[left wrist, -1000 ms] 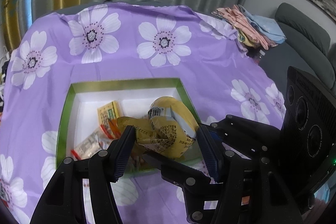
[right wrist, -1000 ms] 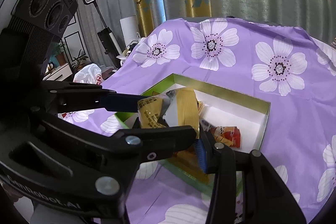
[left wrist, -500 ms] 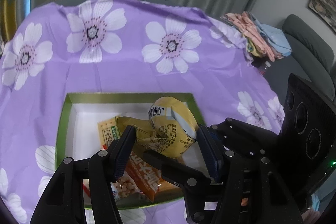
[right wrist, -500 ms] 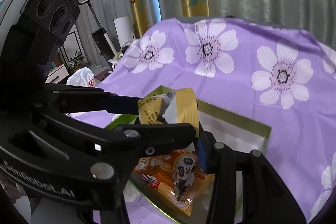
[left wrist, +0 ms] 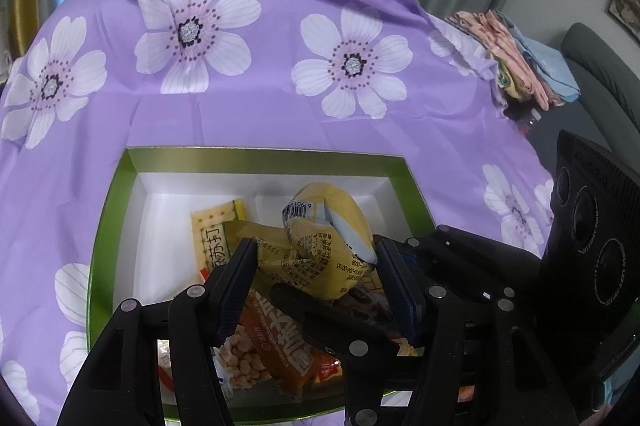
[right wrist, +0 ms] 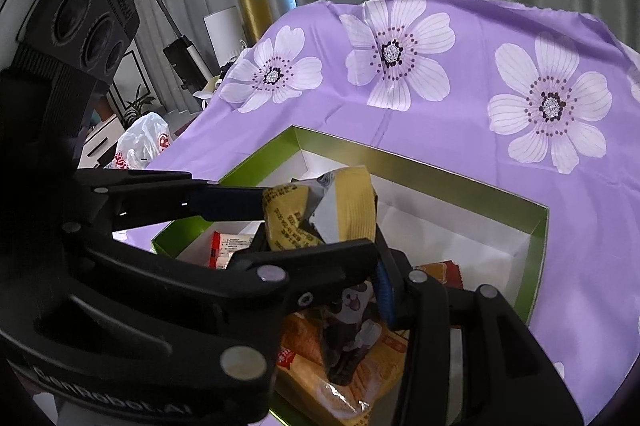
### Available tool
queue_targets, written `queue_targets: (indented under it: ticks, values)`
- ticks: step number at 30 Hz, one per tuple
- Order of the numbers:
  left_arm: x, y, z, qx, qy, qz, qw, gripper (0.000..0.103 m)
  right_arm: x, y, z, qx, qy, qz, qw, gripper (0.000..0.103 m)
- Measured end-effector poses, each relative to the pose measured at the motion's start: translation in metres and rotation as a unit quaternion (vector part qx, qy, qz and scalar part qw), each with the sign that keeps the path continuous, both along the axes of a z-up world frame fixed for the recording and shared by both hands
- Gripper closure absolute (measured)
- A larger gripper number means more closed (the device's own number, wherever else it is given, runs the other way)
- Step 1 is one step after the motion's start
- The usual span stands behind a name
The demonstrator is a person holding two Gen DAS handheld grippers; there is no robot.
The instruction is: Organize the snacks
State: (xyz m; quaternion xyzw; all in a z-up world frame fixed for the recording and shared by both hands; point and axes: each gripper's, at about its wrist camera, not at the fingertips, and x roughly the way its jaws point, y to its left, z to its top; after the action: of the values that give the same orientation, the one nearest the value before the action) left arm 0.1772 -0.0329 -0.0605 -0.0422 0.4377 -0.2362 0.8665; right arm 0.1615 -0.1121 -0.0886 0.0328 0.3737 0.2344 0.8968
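A crumpled yellow snack bag (left wrist: 320,250) (right wrist: 320,210) hangs over the green-rimmed white box (left wrist: 260,156) (right wrist: 440,178). My left gripper (left wrist: 316,266) is shut on it, one pad on each side. The right gripper (right wrist: 320,242) comes in from the right and is shut on the same bag; its fingers cross the left one's. Inside the box lie an orange pack (left wrist: 280,342), a yellow cracker pack (left wrist: 212,230), a panda-print pack (right wrist: 352,306) and a small red packet (right wrist: 224,246).
The box sits on a purple flowered tablecloth (left wrist: 280,106). Folded clothes (left wrist: 520,66) lie at the table's far right corner, with a grey sofa (left wrist: 600,86) beyond. A white plastic bag (right wrist: 140,142) and a stick vacuum (right wrist: 180,54) are off the table's left side.
Both grippers, still holding the yellow bag, have moved forward and down over the box. More of the packs inside the box now shows beneath them.
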Motion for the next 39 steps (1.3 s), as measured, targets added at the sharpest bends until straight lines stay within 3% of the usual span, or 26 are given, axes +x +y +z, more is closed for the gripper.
queue_targets:
  ticks: [12, 32, 35, 37, 39]
  values:
    - [0.006, -0.015, 0.01, 0.037, -0.002, -0.007, 0.9993, 0.041, 0.005, -0.003, 0.001, -0.006, 0.007, 0.002, 1.0, 0.057]
    - [0.015, -0.017, -0.013, 0.067, 0.039, 0.002, 0.997, 0.041, 0.017, 0.0, -0.018, -0.004, 0.051, 0.0, 0.999, 0.053]
    - [0.012, -0.013, -0.011, 0.074, 0.043, 0.019, 0.9962, 0.032, 0.014, -0.002, -0.018, -0.011, 0.054, -0.012, 0.998, 0.04]
    - [0.006, -0.011, -0.003, 0.082, 0.031, 0.028, 0.9957, 0.017, 0.009, -0.005, -0.014, -0.017, 0.05, -0.023, 0.998, 0.032]
    - [-0.001, -0.008, 0.005, 0.086, 0.022, 0.032, 0.9955, 0.011, 0.002, -0.009, -0.006, -0.018, 0.044, -0.03, 0.998, 0.025]
